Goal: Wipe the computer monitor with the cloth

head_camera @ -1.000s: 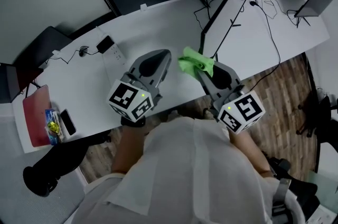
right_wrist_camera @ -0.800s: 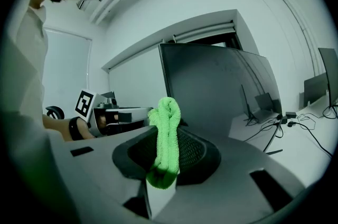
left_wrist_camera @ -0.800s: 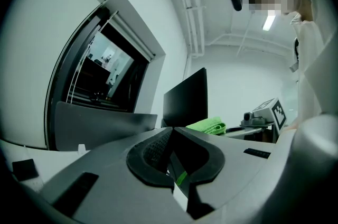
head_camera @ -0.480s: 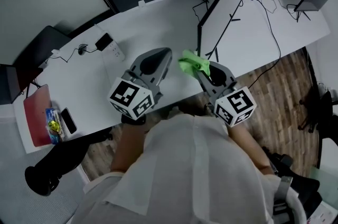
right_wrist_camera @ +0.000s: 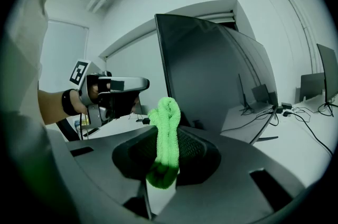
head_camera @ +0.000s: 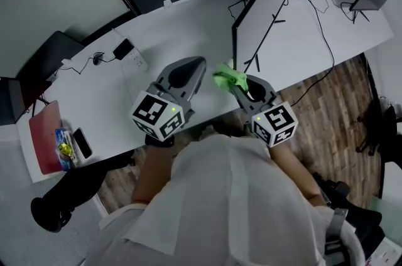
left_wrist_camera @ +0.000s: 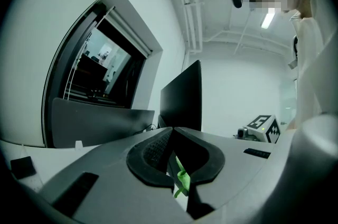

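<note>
1. Underneath, the white desk (head_camera: 188, 26) spans the whole scene.
2. The computer monitor (right_wrist_camera: 211, 75) stands on it, its dark screen turned toward my right gripper (from the head view it is nearly edge-on).
3. My left gripper (head_camera: 196, 65) hovers over the desk's near part, jaws pressed together on nothing.
4. My right gripper (head_camera: 239, 86) is clamped on the cloth.
5. The green cloth (right_wrist_camera: 165, 128) sticks up from those jaws, just beside the monitor's near edge. I cannot tell whether it touches.
</note>
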